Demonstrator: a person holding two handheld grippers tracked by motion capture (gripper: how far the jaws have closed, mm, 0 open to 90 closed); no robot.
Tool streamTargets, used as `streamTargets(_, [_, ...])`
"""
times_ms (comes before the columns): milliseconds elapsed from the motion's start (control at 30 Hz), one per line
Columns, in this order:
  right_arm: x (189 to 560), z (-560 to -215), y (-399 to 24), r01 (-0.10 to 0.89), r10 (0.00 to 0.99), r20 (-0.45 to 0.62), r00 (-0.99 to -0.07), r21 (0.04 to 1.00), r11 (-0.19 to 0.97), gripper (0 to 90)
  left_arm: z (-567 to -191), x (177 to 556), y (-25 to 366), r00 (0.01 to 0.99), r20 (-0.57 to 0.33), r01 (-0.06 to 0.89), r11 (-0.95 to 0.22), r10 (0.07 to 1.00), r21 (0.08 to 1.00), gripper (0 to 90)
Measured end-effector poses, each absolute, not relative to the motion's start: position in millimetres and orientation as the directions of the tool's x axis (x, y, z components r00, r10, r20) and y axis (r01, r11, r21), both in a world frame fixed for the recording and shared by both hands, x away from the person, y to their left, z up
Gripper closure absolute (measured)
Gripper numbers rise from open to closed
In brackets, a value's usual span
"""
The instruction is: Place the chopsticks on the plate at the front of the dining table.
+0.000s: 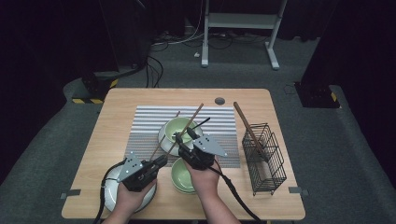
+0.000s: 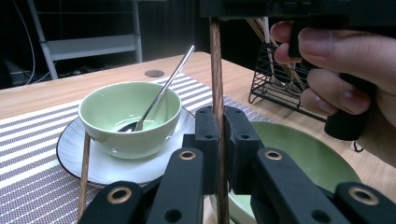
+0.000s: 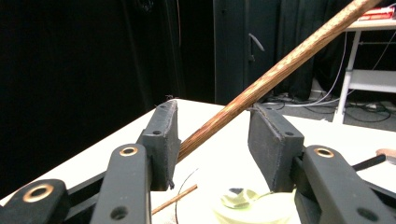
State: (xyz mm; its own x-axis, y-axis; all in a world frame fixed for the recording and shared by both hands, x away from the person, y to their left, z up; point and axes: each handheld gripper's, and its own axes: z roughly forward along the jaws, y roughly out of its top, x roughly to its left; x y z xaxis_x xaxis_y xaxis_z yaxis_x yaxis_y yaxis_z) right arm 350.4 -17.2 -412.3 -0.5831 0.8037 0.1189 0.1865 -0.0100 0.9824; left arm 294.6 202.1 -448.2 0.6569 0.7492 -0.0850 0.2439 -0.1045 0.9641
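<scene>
Left hand-held gripper [image 1: 161,161]: pressed on a wooden chopstick [image 1: 187,127]. Right hand-held gripper [image 1: 180,138]: jaws spread around that chopstick, hand [image 1: 205,179] low over the bench [image 1: 116,107].

Grained wooden chopstick [image 2: 216,70], glossy ceramic bowl [image 2: 128,116], shiny metal spoon [image 2: 161,93].

Left hand-held gripper [image 2: 218,140] clamps upright chopstick [image 2: 215,70]; spoon [image 2: 161,93] in bowl [image 2: 128,116].

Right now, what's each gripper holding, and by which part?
Left gripper: jaws shut on a wooden chopstick, gripped low on its shaft. Right gripper: jaws open around the same chopstick higher up, one pad touching, not clamped.
</scene>
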Motion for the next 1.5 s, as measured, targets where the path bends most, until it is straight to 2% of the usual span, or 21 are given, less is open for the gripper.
streamTargets(833, [356,-426,-24,0.223,0.805,0.154,-0.573,0.974,-0.027,44.2,-452,295,202,0.649,-0.099,0.258,-0.096,0.754,0.961,84.7])
streamTargets(1100, [353,-418,-25,0.209,0.807,0.138,-0.574,0.978,-0.018,44.2,-449,295,205,0.636,-0.093,0.246,-0.087,0.766,0.965,84.7])
streamTargets(1500, [344,-413,-41,0.180,0.826,0.068,-0.559,0.983,0.041,45.8,-446,297,208,0.606,-0.046,0.246,-0.132,0.794,0.960,84.5])
